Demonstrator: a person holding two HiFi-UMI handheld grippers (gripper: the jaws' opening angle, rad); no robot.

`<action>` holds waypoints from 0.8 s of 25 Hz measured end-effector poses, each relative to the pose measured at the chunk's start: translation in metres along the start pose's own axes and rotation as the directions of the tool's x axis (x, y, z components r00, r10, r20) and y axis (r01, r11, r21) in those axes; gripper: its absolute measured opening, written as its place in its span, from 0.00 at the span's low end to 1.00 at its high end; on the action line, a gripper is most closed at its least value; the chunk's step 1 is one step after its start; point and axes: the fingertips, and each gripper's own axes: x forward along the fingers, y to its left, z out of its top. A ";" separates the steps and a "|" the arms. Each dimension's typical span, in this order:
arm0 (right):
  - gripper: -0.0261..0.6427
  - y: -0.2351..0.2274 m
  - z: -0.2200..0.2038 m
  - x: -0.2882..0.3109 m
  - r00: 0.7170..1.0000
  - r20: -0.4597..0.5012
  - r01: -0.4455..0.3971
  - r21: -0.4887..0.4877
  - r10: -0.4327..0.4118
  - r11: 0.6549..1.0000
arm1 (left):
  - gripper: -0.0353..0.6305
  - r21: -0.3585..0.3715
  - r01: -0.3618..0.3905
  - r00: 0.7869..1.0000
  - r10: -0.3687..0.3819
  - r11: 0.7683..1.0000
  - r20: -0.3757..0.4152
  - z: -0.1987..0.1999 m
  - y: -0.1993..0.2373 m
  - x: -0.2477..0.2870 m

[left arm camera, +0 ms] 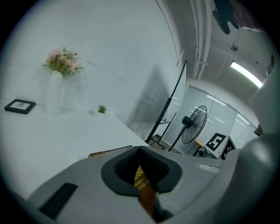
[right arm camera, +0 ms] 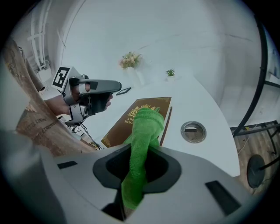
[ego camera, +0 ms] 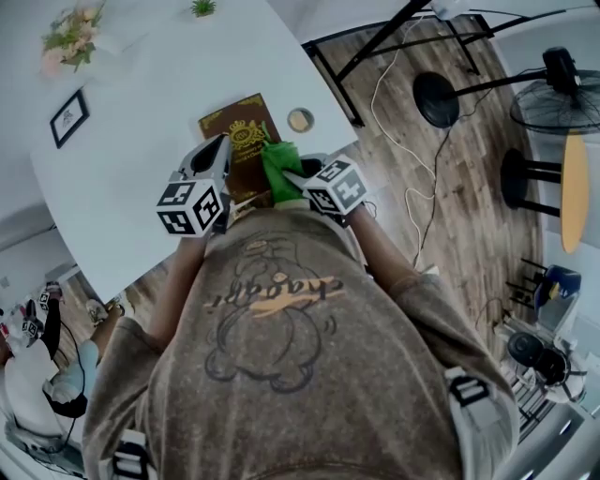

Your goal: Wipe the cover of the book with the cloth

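Note:
A brown book [ego camera: 239, 127] with gold print lies flat on the white table [ego camera: 141, 159]. A green cloth [ego camera: 278, 166] hangs over the book's near right part, and my right gripper [ego camera: 292, 178] is shut on it. In the right gripper view the cloth [right arm camera: 144, 131] rises from the jaws and folds onto the cover [right arm camera: 127, 124]. My left gripper [ego camera: 223, 152] sits at the book's left edge. The left gripper view shows only a strip of the cover [left arm camera: 140, 179] through the gap at the jaws [left arm camera: 146, 194]; whether they grip anything is hidden.
A round metal cable grommet [ego camera: 300, 119] sits in the table right of the book. A black picture frame [ego camera: 68, 117], a vase of flowers [ego camera: 70, 36] and a small plant [ego camera: 202, 7] stand farther back. A fan [ego camera: 553, 98] and cables lie on the wooden floor at right.

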 end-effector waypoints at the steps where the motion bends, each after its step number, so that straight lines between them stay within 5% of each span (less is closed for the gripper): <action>1: 0.14 -0.001 0.001 0.000 1.000 -0.001 0.000 0.003 0.000 1.000 | 0.06 -0.004 -0.004 1.000 0.004 1.000 0.001 0.000 0.002 -0.001; 20: 0.14 -0.034 0.057 0.023 1.000 -0.022 0.001 -0.078 -0.002 0.997 | 0.06 -0.062 -0.113 0.991 0.117 0.992 0.057 0.014 0.034 -0.023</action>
